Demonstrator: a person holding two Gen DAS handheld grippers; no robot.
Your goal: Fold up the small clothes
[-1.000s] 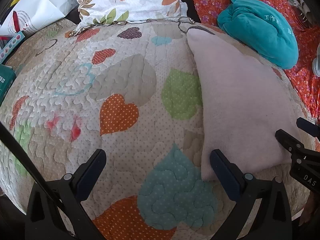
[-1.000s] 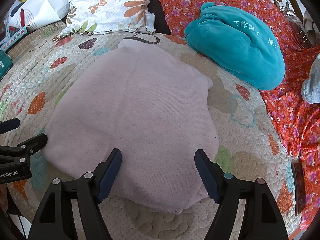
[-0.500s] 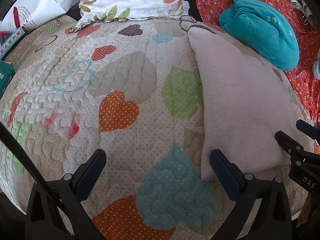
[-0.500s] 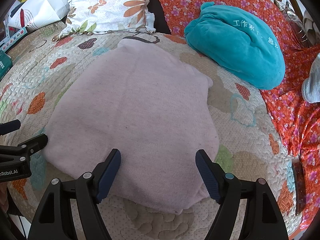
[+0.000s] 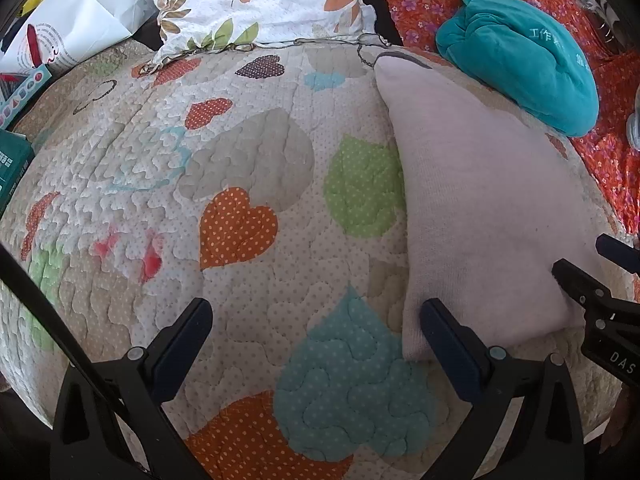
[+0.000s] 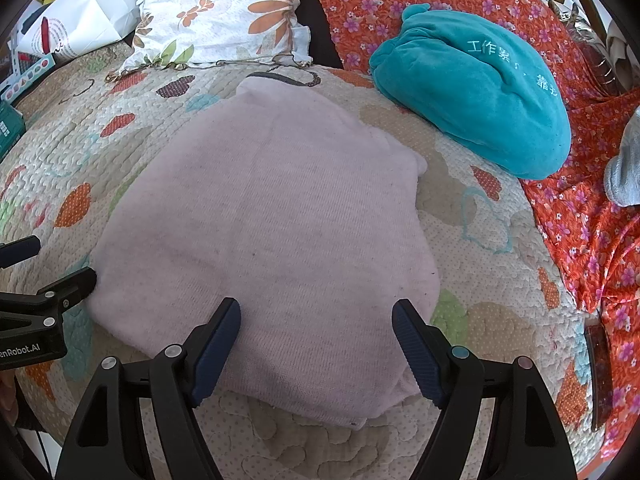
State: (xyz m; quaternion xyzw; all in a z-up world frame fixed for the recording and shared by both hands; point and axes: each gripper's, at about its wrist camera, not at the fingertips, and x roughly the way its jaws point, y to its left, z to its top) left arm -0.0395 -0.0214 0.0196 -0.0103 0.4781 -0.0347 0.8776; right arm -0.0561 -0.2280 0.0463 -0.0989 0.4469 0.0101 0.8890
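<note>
black gripper (image 6: 316,344) frames, navy ribbed jaws, silver screws.

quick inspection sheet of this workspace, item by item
surface: heart-patterned quilt, lumpy but laid flat
job's things: pale pink garment spread flat on the quilt
clutter: teal plush bundle beyond the garment; floral pillow; white bag; boxes at the left edge
grippers: left gripper open, one finger at the garment's edge; right gripper open over the near hem
cables: thin dark line, possibly a cable
surroundings: orange floral bedcover
</note>
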